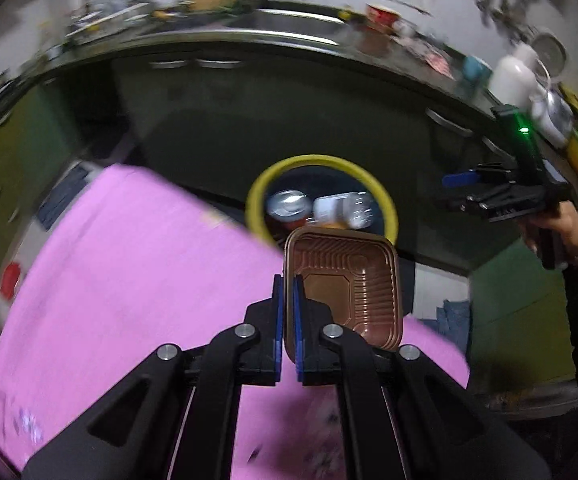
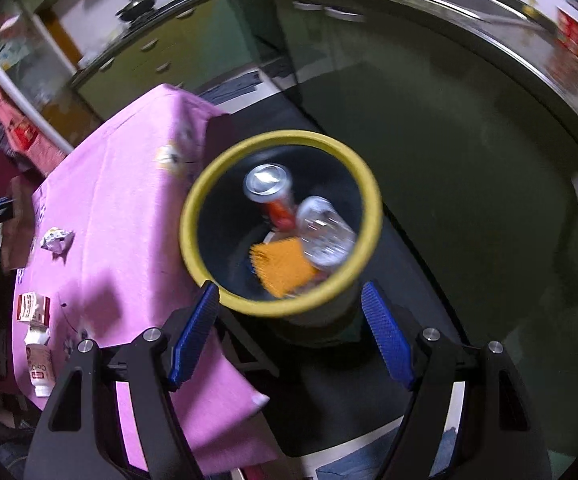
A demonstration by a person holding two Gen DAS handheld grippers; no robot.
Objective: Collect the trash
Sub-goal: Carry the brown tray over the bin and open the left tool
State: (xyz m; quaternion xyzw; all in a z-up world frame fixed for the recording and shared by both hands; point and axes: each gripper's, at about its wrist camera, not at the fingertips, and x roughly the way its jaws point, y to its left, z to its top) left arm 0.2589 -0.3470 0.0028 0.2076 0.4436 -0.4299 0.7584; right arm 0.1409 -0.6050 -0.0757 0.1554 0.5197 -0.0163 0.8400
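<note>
My left gripper (image 1: 288, 326) is shut on the rim of a brown plastic tray (image 1: 347, 286) and holds it above the pink table edge, close to the yellow-rimmed bin (image 1: 389, 208). My right gripper (image 2: 291, 330) is open and empty just above the bin (image 2: 209, 276); it also shows in the left wrist view (image 1: 473, 190). The bin holds two cans (image 2: 273, 190) and an orange scrap (image 2: 283, 266). On the pink table (image 2: 129, 200) lie a crumpled wrapper (image 2: 56, 240), a red-white carton (image 2: 32, 307) and a small bottle (image 2: 40, 368).
A dark kitchen counter (image 2: 489, 28) with a steel edge curves behind the bin, with green cabinets (image 2: 137, 56) beneath. Cups and jars (image 1: 513, 76) stand on the counter. The bin stands on a dark floor beside the table corner.
</note>
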